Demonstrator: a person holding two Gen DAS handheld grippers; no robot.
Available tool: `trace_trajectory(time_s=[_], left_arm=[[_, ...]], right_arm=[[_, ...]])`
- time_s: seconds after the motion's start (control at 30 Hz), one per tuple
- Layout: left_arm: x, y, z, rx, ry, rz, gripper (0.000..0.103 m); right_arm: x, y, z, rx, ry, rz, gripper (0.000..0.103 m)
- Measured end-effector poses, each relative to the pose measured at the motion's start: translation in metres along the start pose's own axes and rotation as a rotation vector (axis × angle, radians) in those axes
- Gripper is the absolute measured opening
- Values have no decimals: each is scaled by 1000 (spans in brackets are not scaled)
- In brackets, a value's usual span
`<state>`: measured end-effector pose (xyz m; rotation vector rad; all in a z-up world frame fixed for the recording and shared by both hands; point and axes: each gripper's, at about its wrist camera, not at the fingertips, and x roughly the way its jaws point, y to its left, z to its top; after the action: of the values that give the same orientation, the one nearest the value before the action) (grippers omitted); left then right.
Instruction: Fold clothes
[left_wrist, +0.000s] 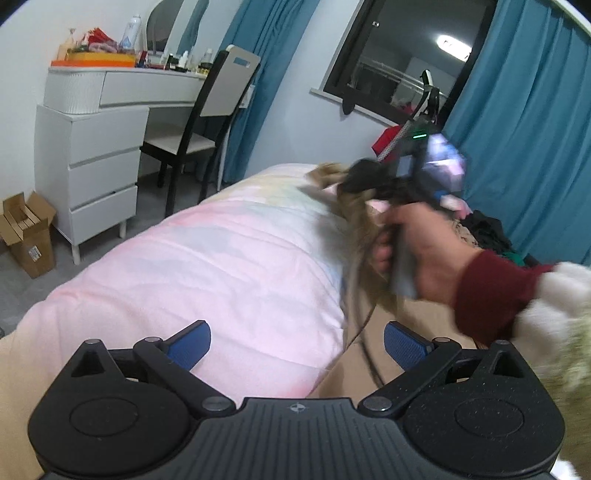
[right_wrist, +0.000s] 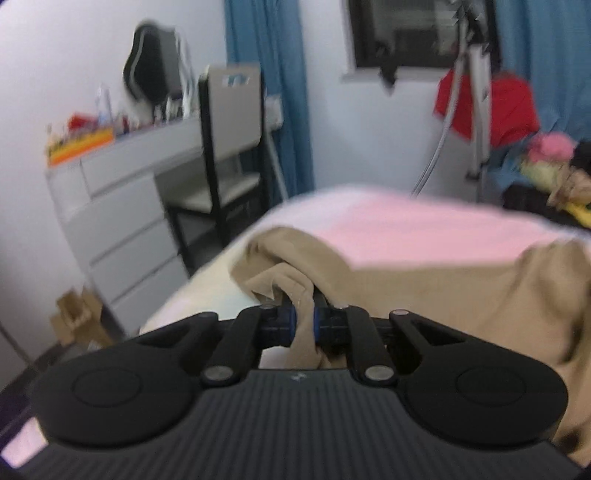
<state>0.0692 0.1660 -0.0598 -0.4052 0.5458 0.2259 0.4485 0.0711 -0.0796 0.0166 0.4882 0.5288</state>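
A tan garment (right_wrist: 424, 284) lies across the pink quilt (right_wrist: 406, 229) on the bed. My right gripper (right_wrist: 304, 323) is shut on a bunched fold of this garment, which hangs up between the blue pads. In the left wrist view the right gripper (left_wrist: 354, 181) is held up over the bed by a hand, with the tan garment (left_wrist: 360, 236) dangling from it, blurred. My left gripper (left_wrist: 297, 345) is open and empty, low over the pink quilt (left_wrist: 221, 266), left of the hanging garment.
A white dresser (left_wrist: 92, 162) with clutter on top and a black chair (left_wrist: 207, 122) stand left of the bed. A cardboard box (left_wrist: 29, 232) sits on the floor. Blue curtains (left_wrist: 524, 129), a dark window and a clothes pile (right_wrist: 546, 162) are behind the bed.
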Motion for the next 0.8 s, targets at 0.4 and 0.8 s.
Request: trace_trajectory(time_s=[0.4,0.8], left_arm=[[-24,-59,-14,159,-92,-61,101],[10,-102,-46,329,-16,-70,101]], right_arm=[[-145,-173,-6,282,-222,-249,11],[-144,-255,-87,541,-64,-248,35]])
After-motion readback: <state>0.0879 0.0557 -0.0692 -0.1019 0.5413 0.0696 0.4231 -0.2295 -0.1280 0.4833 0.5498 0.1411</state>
